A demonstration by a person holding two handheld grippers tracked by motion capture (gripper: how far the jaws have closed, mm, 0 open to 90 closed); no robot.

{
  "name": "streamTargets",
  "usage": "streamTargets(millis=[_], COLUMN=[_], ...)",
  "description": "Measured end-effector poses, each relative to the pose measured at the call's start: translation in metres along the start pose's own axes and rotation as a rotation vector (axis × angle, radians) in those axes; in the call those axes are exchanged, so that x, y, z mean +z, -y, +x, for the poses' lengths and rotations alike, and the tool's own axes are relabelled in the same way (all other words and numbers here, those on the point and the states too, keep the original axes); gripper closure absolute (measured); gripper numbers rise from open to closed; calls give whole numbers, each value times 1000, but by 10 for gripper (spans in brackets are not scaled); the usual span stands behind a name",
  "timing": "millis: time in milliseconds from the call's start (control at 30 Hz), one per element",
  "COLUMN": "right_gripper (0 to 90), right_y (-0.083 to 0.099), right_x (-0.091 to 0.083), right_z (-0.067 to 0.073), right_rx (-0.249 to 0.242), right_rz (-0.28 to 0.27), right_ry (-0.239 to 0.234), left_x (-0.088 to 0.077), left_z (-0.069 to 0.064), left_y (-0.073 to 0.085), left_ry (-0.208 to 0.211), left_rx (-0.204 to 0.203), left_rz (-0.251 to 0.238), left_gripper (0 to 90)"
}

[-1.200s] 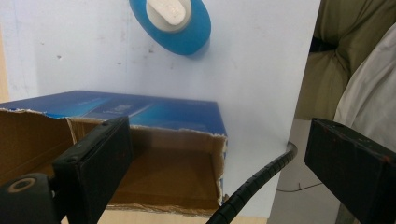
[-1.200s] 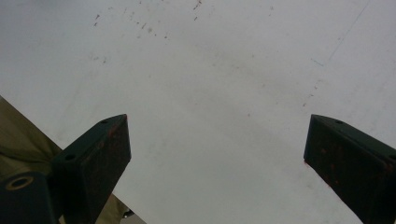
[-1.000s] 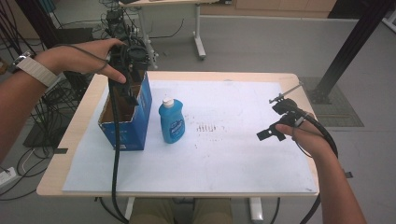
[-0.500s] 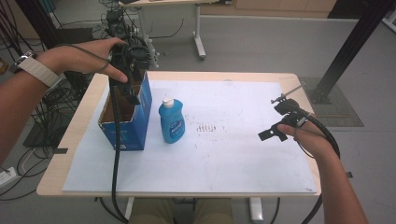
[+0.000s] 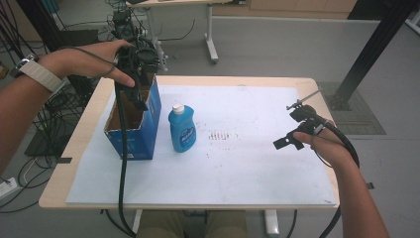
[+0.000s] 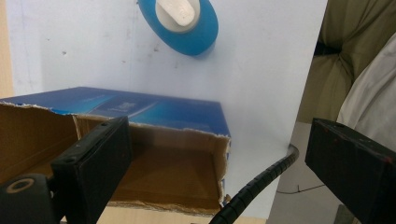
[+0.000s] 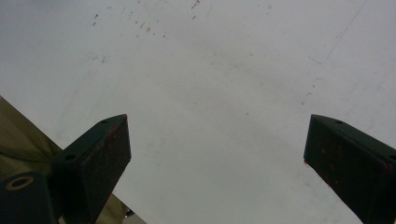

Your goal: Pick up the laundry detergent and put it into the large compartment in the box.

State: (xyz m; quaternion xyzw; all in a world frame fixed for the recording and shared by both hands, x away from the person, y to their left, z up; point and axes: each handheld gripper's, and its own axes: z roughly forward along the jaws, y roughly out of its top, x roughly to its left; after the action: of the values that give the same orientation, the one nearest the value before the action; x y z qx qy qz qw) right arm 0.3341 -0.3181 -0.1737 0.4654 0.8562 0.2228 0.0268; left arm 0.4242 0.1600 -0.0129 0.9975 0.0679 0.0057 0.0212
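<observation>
Overhead, left gripper (image 5: 137, 74) jaws apart above open box (image 5: 132, 130); bottle (image 5: 182, 129) beside; right gripper (image 5: 292, 133) agape.

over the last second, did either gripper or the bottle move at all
Barely. The right gripper drifted slightly nearer the person above the white sheet, jaws open, holding nothing. The left gripper stayed over the open blue box, also open and empty. The blue bottle stayed upright beside the box.
</observation>
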Motion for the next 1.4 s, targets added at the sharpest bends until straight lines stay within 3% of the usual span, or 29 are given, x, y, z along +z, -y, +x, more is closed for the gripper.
streamTargets(millis=[333,467,667,833,867,900,1100,1200,1400], right_gripper=[73,72,73,73,73,73,72,72,72], right_y=[-1,0,1,3,3,4,6,7,7], right_x=[1,0,0,0,0,0,0,1,3], right_z=[0,0,0,-1,-1,-2,-2,-3,-4], right_rx=[-1,-1,1,5,5,6,9,7,7], right_rz=[3,0,-2,-2,-2,-5,-4,-4,-3], right_ry=[-2,-1,0,-3,-3,-3,-2,-4,-7], left_x=[0,0,-1,-2,-2,-4,-5,-4,-2], left_z=[0,1,3,5,5,7,9,9,17], left_y=[-1,0,-2,-11,-11,-12,-18,-23,-35], left_ry=[-1,3,7,-6,-6,2,12,-2,17], left_rx=[-21,-47,-136,-228,-228,-265,-319,-369,-470], left_rz=[3,-2,-7,29,29,26,26,25,19], left_gripper=[77,77,81,106,107,107,105,75,69])
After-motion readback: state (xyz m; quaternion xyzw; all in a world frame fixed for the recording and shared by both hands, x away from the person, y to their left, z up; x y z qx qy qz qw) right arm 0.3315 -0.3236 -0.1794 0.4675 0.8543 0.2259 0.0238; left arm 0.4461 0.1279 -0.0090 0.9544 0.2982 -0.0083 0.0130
